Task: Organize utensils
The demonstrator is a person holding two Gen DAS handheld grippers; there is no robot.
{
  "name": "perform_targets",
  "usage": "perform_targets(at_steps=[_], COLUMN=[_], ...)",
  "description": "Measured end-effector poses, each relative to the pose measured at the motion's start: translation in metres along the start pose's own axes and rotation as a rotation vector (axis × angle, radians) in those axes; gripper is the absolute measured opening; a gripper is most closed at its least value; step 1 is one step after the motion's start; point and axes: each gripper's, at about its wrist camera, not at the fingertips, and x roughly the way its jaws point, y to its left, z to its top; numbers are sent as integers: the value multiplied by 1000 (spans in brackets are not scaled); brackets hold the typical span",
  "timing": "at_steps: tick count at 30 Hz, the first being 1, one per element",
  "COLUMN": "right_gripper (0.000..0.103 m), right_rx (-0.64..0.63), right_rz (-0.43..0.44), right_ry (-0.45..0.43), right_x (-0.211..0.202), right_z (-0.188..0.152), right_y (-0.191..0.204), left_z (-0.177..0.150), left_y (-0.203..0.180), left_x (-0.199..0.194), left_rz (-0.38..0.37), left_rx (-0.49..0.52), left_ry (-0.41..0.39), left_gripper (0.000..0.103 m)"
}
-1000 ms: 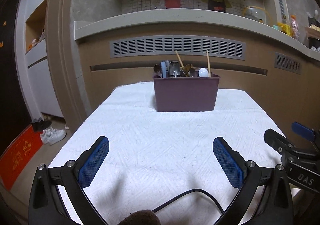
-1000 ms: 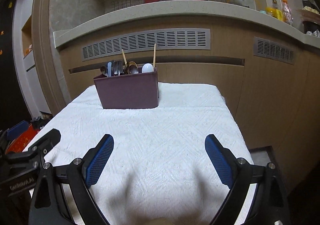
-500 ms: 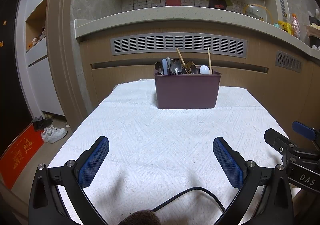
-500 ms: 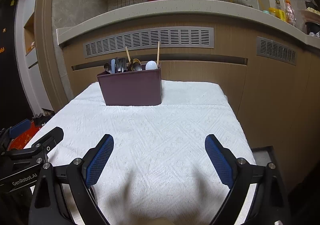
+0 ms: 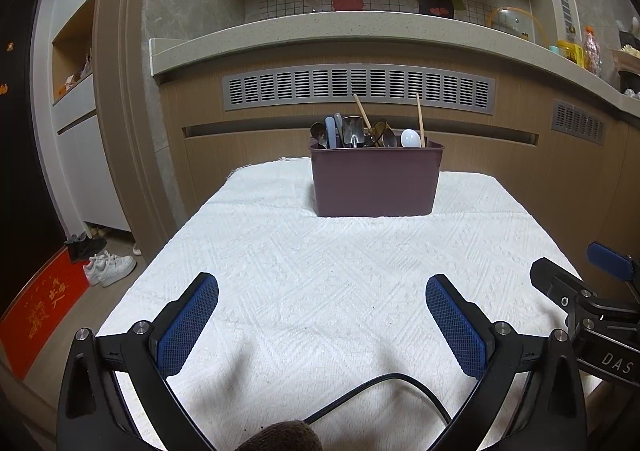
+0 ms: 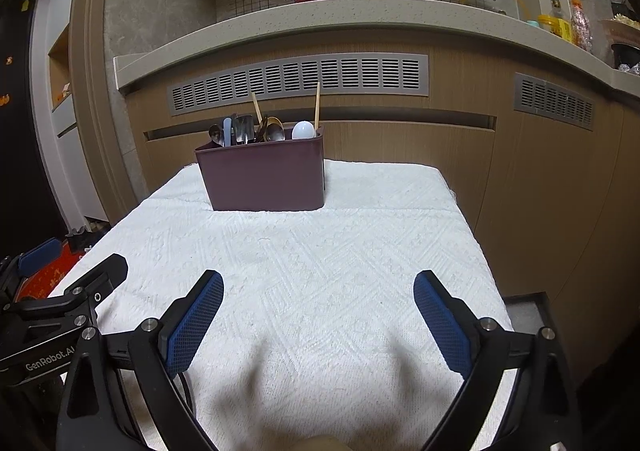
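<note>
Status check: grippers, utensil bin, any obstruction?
Left gripper open, empty; right gripper likewise. Maroon bin upright at table's far end, utensils standing inside. White cloth between bare.

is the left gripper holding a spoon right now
No, the left gripper is open and empty above the white cloth; the utensils stand in the maroon bin.

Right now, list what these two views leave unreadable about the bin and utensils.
- Utensil lower halves: hidden in both views by the bin wall.
- Utensils: in both views too small and overlapped to count.
- Bin dividers: front wall hides them in both views.
- Table behind bin: blocked.
</note>
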Motion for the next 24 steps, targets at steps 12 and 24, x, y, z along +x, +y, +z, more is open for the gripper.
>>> perform_targets(at_steps=[12, 24], right_gripper=[95, 95], right_rx=[1, 2], right_rz=[0, 0], right_ry=[2, 2], right_x=[-1, -1], right_z=[-1, -1], right_y=[2, 2], left_z=[-1, -1], left_y=[1, 2], left_x=[0, -1], left_rz=[1, -2], left_rx=[-5, -2], left_ry=[7, 9], left_gripper=[103, 103])
